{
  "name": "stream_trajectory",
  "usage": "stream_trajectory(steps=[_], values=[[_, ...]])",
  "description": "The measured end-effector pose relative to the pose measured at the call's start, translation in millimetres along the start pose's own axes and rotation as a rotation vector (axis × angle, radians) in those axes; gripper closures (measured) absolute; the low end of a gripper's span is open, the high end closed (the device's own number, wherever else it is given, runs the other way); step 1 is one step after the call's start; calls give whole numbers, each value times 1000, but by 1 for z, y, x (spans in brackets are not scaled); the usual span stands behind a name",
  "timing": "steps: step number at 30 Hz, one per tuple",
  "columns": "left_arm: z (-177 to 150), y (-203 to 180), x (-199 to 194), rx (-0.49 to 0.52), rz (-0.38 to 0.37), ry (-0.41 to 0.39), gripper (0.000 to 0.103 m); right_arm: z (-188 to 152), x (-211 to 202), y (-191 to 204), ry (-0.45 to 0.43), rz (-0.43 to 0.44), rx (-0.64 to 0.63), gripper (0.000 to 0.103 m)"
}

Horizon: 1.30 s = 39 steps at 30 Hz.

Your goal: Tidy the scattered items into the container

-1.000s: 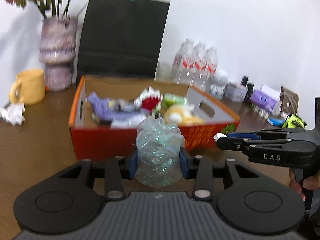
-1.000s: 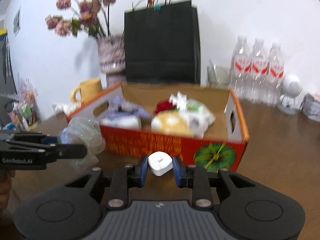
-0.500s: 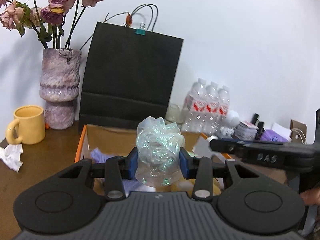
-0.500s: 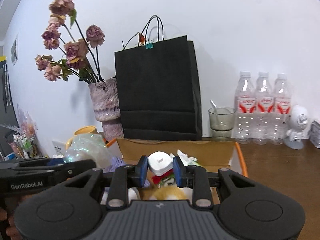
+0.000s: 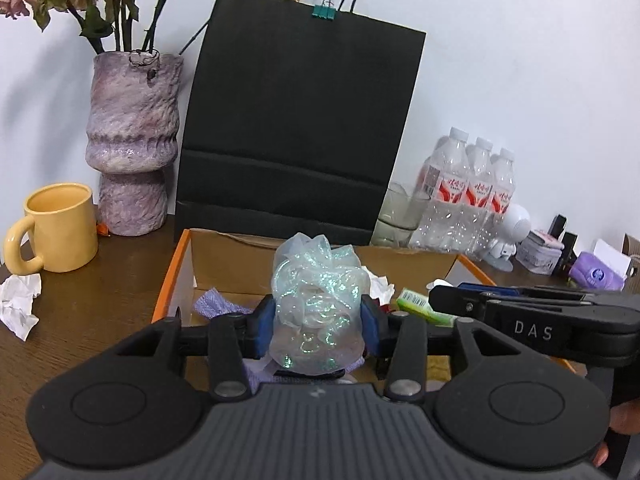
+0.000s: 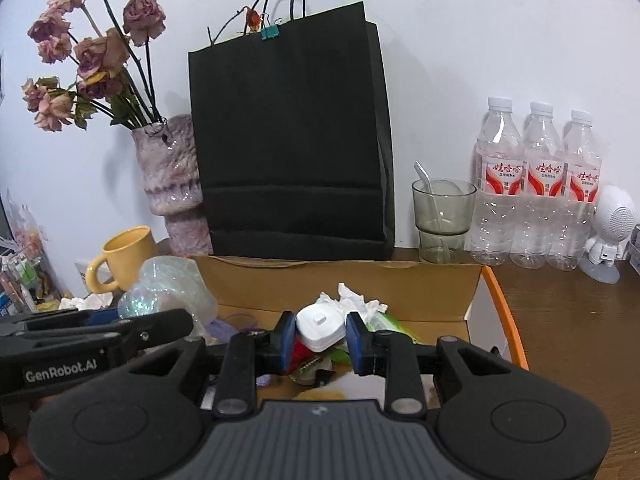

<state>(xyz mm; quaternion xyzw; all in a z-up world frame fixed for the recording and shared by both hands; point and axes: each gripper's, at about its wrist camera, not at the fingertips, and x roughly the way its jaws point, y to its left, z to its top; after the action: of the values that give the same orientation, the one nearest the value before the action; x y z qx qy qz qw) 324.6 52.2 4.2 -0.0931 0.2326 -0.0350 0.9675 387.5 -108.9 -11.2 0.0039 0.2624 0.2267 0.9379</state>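
The left gripper (image 5: pixel 318 322) is holding a crumpled ball of iridescent clear cellophane (image 5: pixel 318 312), its blue-padded fingers (image 5: pixel 262 330) clamped on either side of it. The right gripper (image 6: pixel 320 336) is gripping a small white plastic cap-like piece (image 6: pixel 320 328), its fingers closed against it. Both loads are hanging above the open orange-rimmed cardboard box (image 6: pixel 496 300), which is sitting on the brown wooden bench (image 6: pixel 568 320) and already carrying a purple packet (image 5: pixel 216 304), a green wrapper (image 5: pixel 418 306) and crumpled white tissue (image 6: pixel 356 302).

The step in hand looks like the drop-off: both items are positioned over the container and not yet let go. The next move probably calls for lowering each gripper slightly and spreading the fingers so the pieces fall inside the walls. One crumpled white paper (image 5: pixel 18 306) is lying on the bench beside the yellow ceramic mug (image 5: pixel 56 228), seemingly waiting for collection.
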Motion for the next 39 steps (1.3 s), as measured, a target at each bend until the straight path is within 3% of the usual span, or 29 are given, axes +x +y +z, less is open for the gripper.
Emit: stream_trajectory(steps=[1, 2, 3, 4, 5, 22, 39], values=[[0, 0, 0, -5, 16, 2, 43, 0, 0, 0, 14, -11, -8, 71], [0, 0, -1, -12, 39, -1, 26, 0, 0, 0, 30, -30, -12, 47], [0, 0, -3, -13, 60, -8, 7, 1, -1, -1, 42, -50, -13, 31], [1, 0, -6, -12, 80, -16, 0, 2, -2, -1, 46, -64, -18, 7], [2, 0, -8, -6, 99, -24, 0, 3, -4, -1, 45, -95, -27, 1], [2, -10, -25, 13, 113, 13, 0, 4, -24, 1, 82, -114, -30, 0], [-7, -38, -129, 17, 90, 3, 0, -9, -138, 24, 40, -105, -20, 0]])
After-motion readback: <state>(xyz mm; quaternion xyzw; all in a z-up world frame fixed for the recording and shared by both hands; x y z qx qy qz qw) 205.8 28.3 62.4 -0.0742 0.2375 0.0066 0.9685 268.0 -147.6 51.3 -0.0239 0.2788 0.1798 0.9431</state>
